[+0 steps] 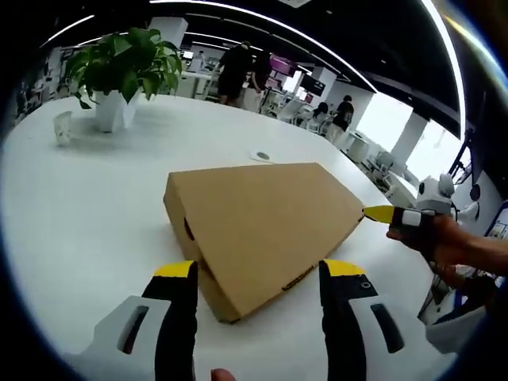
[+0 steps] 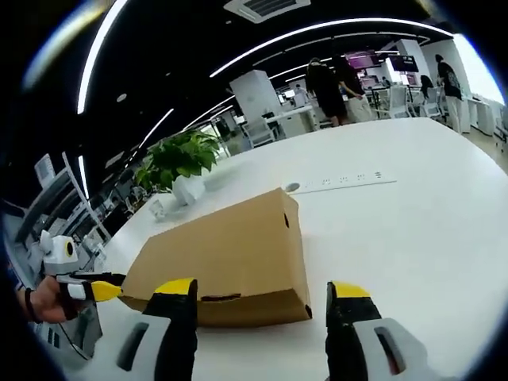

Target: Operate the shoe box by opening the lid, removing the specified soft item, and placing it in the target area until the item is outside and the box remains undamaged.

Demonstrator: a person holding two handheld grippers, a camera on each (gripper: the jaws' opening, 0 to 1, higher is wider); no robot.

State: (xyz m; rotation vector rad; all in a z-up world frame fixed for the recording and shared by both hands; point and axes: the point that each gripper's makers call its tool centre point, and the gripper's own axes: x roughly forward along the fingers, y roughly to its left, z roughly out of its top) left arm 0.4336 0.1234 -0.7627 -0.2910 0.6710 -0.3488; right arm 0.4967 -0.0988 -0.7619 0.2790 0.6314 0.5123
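On the white table (image 1: 71,206) one brown box (image 1: 262,226) lies shut, with bare tabletop on every side of it. Two grippers flank it: the left gripper (image 1: 258,274) stands wide at a near corner, the right gripper (image 2: 262,290) wide at an end. One plant (image 1: 123,67) and one cup (image 1: 62,127) sit well behind. The right gripper view alone shows a socket strip (image 2: 345,182).

A white table (image 1: 71,206) carries a potted green plant (image 1: 123,67) in a white pot and a small white cup (image 1: 62,127) beside it. A white power strip (image 2: 345,181) lies on the tabletop. People (image 2: 329,83) stand among distant desks under long ceiling light strips (image 2: 317,36).
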